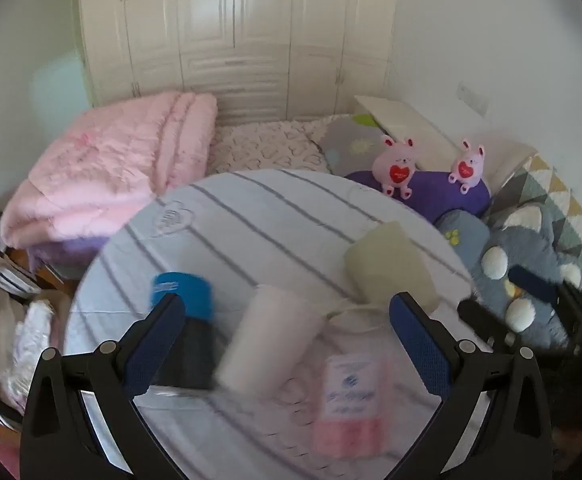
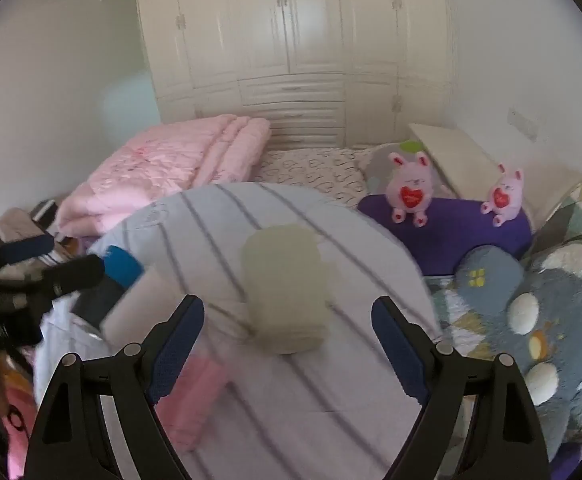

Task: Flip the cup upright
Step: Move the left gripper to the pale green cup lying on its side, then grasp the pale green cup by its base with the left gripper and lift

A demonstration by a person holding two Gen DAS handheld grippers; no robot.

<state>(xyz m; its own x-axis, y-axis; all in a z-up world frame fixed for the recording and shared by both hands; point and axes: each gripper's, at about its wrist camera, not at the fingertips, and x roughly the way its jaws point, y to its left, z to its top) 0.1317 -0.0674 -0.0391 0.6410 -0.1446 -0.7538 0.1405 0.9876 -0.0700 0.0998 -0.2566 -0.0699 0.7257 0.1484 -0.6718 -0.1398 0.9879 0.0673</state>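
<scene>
Two views look down on one round table (image 1: 251,216) covered by a white cloth with thin grey stripes, set against a bed crowded with soft things. Largest behind it is a tall cream wardrobe (image 1: 235,36) with panelled doors, then a folded pink quilt (image 1: 107,172) at the table's far left edge. A purple cushion (image 2: 459,228) lies to the right and carries two pink plush rabbits with red hearts (image 2: 409,190), one larger than the other. A grey-blue fluffy plush toy with white spots (image 2: 547,320) lies nearer on the right.

On the table, a pale yellow-green translucent plastic cup (image 2: 287,292) lies on its side, blurred, near the middle of the right wrist view and just ahead of the right hand-held gripper (image 2: 287,332), whose blue-padded fingers stand wide apart, not touching it. In the left wrist view the same cup appears at the table's right side, beyond the right finger. A whitish cylindrical cup (image 1: 271,340) lies tilted between the fingers of the left hand-held gripper (image 1: 287,328), which is spread wide and grips nothing; whether a finger touches it I cannot tell. A dark bottle with a bright blue cap (image 1: 183,292) lies just behind the left finger. A small pink tissue packet with blue print (image 1: 351,408) rests flat on the cloth, nearest the camera.
</scene>
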